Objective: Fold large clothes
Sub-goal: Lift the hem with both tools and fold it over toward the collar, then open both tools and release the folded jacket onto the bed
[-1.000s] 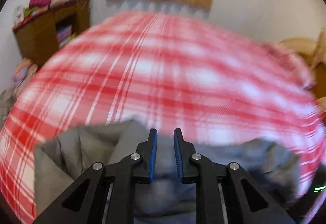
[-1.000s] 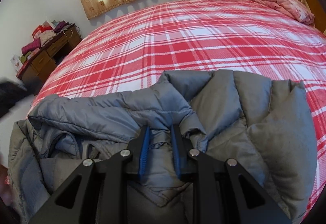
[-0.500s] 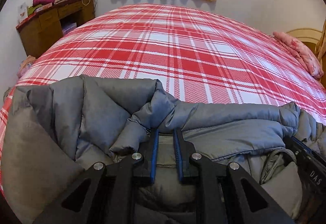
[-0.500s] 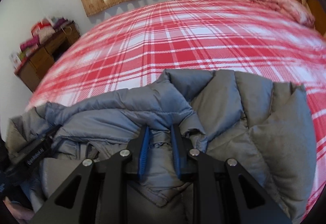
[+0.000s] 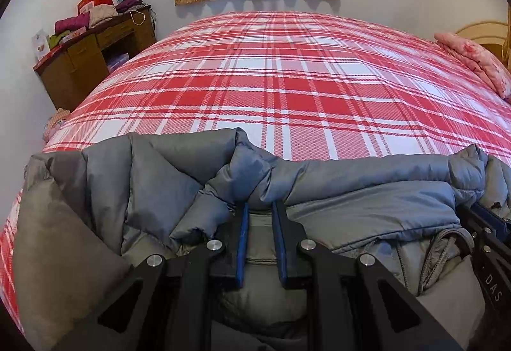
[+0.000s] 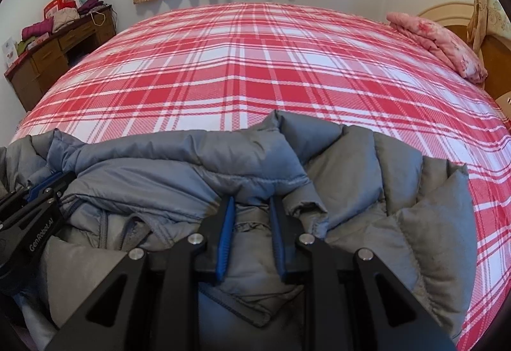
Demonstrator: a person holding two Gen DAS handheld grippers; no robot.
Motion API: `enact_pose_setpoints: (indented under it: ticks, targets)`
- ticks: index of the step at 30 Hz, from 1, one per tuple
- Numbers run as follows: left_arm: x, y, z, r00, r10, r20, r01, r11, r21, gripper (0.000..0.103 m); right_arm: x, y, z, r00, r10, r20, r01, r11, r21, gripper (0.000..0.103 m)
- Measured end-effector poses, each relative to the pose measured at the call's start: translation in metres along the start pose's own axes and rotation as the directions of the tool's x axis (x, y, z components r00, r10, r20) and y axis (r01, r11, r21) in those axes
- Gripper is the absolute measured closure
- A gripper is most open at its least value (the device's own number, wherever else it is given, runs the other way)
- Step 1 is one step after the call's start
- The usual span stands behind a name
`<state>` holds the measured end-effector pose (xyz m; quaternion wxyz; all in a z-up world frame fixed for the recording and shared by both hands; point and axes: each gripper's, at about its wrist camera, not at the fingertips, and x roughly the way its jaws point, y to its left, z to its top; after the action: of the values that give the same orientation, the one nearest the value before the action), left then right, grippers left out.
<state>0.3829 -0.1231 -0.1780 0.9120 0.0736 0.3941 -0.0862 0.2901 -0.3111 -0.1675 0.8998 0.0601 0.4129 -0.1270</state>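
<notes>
Two grippers pinch one puffy gray jacket at the near edge of a big bed with a red checked blanket. On the left, the left gripper is squeezed on a fold of the jacket. On the right, the right gripper is squeezed on another fold. A pink pillow lies far right.

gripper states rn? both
Left gripper: shut on the grey puffer jacket.
Right gripper: shut on the same jacket.
</notes>
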Motion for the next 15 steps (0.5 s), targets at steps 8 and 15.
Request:
enact_pose_setpoints:
  ticks: [8,15]
  targets:
    - [0.0002,-0.0061,0.0000,1.000,0.026,0.000,-0.026,0.999,0.021,0.086,0.0003,-0.0006,0.0004,1.000,0.005,-0.001,-0.005,1.000,0.005,0.078]
    - [0.0008,-0.0090,0.0015,0.999,0.034,-0.005,-0.034,0.999,0.029,0.086,0.0013,-0.0016,0.0036,1.000,0.003,-0.005,-0.003,1.000,0.002,0.078]
